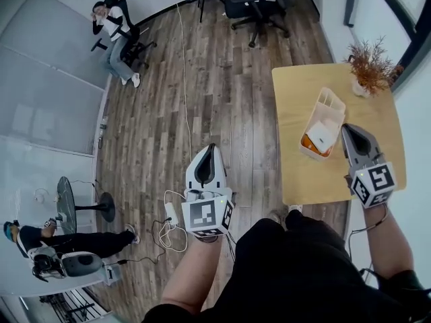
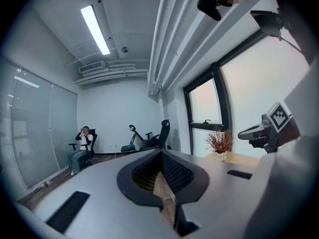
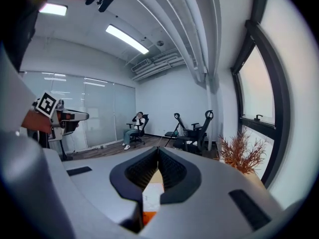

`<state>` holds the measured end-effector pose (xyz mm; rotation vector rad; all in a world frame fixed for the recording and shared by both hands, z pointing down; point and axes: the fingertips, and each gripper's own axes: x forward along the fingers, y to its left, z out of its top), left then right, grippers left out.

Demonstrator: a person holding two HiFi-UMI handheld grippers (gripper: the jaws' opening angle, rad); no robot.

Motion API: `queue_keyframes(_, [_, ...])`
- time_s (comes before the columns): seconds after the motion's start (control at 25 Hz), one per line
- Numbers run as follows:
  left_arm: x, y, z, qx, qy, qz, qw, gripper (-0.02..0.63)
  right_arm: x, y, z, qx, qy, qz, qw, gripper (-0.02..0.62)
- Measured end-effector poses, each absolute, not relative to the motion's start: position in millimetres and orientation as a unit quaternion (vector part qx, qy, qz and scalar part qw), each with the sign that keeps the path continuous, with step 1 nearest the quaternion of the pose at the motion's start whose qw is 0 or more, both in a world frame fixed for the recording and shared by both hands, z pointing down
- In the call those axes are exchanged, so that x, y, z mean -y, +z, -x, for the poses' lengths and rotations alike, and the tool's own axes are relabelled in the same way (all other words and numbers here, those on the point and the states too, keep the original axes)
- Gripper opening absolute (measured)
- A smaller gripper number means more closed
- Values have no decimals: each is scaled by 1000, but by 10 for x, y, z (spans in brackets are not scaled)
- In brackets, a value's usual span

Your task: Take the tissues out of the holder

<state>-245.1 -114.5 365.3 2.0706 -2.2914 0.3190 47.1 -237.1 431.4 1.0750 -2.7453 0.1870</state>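
The left tool (image 1: 211,148), at the end of a bare forearm, hangs over the wood floor (image 1: 222,79). Its two jaws are pressed together with nothing between them, and its own view shows the ribbed pads meeting at the tips.

The right tool (image 1: 346,129) is likewise pressed together and empty. It is poised above the right side of the pale wooden counter (image 1: 293,167), with its tips just beside the holder (image 1: 331,101); whether they touch it cannot be told.

The holder, a white open-topped basket, lies slanted near the counter's middle. The tissues (image 1: 322,136), a white pack with orange at one edge, sit in its nearer end. In the right gripper view the pack shows through the gap below the closed jaws.

A dried russet plant (image 1: 368,64) in a small white pot stands at the counter's far corner, well apart from the left tool.

Across the room a seated person (image 1: 116,32) occupies a chair by the glass wall, and a black office chair (image 1: 256,5) stands at the far end. A white cable (image 1: 183,79) trails down the floor to a tangle near the left tool. A second person (image 1: 74,242) is at the lower left.
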Motion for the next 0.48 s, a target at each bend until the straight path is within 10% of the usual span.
queue_keyframes(0.48, [1996,3903,2308,669,128,-732,6,5,2346,4440,-529,917,44,-378,120,5])
